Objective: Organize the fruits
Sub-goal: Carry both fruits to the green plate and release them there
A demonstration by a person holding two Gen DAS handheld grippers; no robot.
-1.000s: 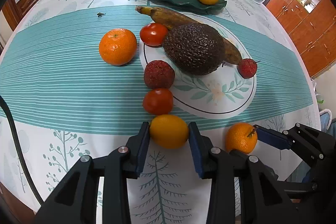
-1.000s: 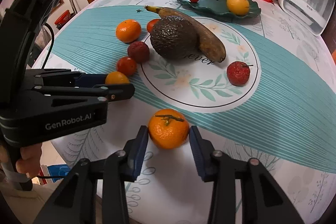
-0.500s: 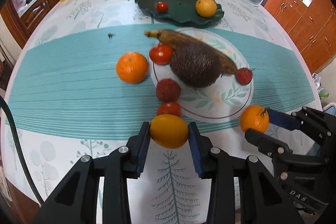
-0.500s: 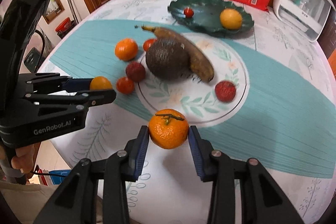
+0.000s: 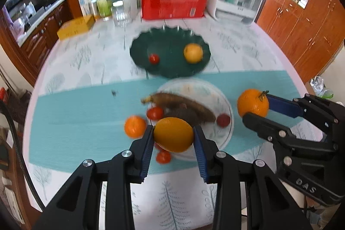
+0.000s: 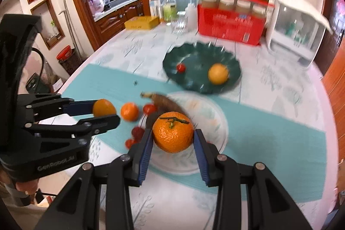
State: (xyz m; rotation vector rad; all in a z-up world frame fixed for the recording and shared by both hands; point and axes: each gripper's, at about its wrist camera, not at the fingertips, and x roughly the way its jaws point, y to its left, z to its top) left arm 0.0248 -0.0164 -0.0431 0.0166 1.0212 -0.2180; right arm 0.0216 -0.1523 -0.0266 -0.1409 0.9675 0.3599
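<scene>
Fruits half sorted: we held a yellow citrus (image 5: 173, 134) in the left claw (image 5: 173, 137) and a tangerine (image 6: 173, 132) in the right claw (image 6: 173, 139), both clamped; two pieces lay on the green plate (image 5: 172, 70), most still around the white plate (image 5: 224, 139).

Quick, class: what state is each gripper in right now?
Left gripper: closed on the yellow fruit.
Right gripper: closed on the tangerine.

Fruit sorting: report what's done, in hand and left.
Done: a cherry tomato and a yellow citrus lie in the green dish. In hand: left tongs grip a lemon, right tongs a mandarin. Left: banana, another mandarin, tomatoes.
</scene>
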